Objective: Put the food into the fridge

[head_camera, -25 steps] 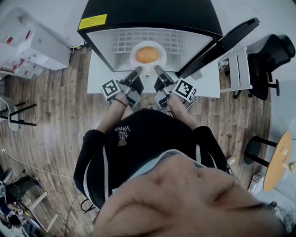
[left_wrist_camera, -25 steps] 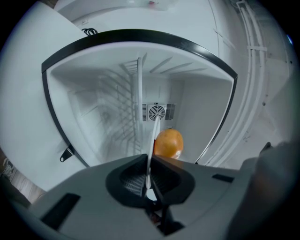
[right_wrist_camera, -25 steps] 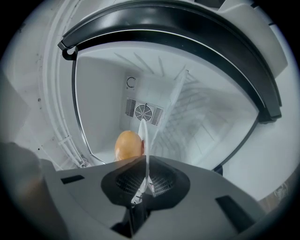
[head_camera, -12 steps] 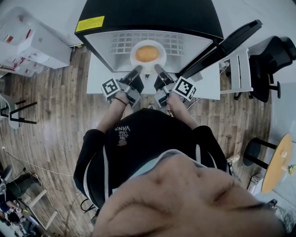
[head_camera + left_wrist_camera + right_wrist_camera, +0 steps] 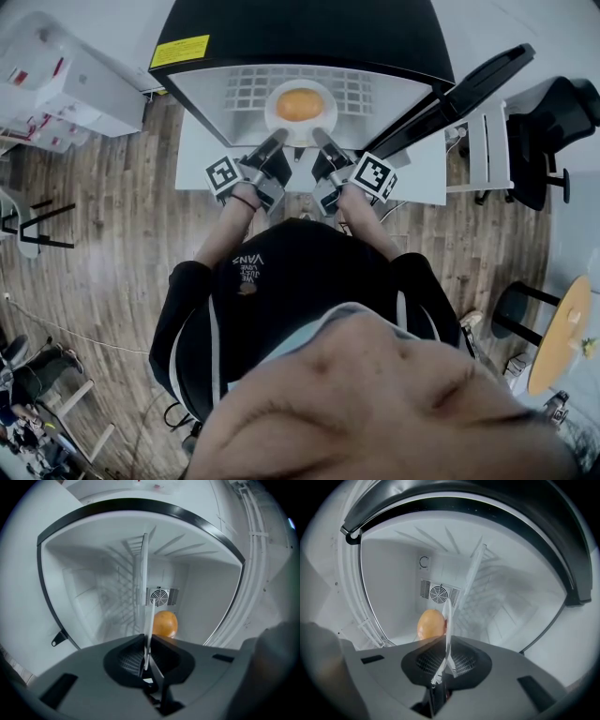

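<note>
I've got both tools on the round white plate (image 5: 275, 111) now. The left gripper (image 5: 274, 142) is pinching its near rim on one side and the right gripper (image 5: 322, 141) on the other, jaws pressed onto the thin edge in both gripper views. The smooth round orange food (image 5: 300, 103) sits mid-plate. The plate is inside the open mouth of the black-topped, white-lined fridge (image 5: 300, 37), above the white wire shelf (image 5: 246, 89) — touching it or not, I can't tell. Beyond the food there's a round fan grille (image 5: 160, 596) on the back wall — and the black fridge door (image 5: 469, 84) stands wide open at right.
</note>
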A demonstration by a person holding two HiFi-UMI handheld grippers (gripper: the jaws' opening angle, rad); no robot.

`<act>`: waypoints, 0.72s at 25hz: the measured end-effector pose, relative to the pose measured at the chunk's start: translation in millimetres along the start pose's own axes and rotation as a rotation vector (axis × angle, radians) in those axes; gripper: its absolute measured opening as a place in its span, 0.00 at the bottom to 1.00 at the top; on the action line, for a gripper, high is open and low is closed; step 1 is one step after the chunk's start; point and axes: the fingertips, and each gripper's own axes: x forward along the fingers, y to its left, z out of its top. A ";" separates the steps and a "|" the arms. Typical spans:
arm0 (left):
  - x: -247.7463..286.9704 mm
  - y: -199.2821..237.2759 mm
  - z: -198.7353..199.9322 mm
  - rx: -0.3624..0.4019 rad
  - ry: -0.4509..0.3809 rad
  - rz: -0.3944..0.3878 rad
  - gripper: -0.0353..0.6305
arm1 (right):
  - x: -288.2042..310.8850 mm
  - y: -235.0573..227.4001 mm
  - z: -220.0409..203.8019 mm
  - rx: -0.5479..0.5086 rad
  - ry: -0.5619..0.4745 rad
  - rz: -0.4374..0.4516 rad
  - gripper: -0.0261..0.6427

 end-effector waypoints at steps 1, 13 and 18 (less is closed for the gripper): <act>0.6 0.3 0.2 -0.002 -0.003 0.000 0.09 | 0.0 -1.2 0.7 -0.004 0.003 -0.007 0.07; 6.8 0.6 6.9 -0.004 -0.030 -0.002 0.09 | 8.1 -1.3 6.6 0.016 0.013 0.015 0.07; 7.3 0.9 11.8 -0.008 -0.049 -0.003 0.09 | 10.7 -2.7 7.7 0.005 0.021 0.005 0.07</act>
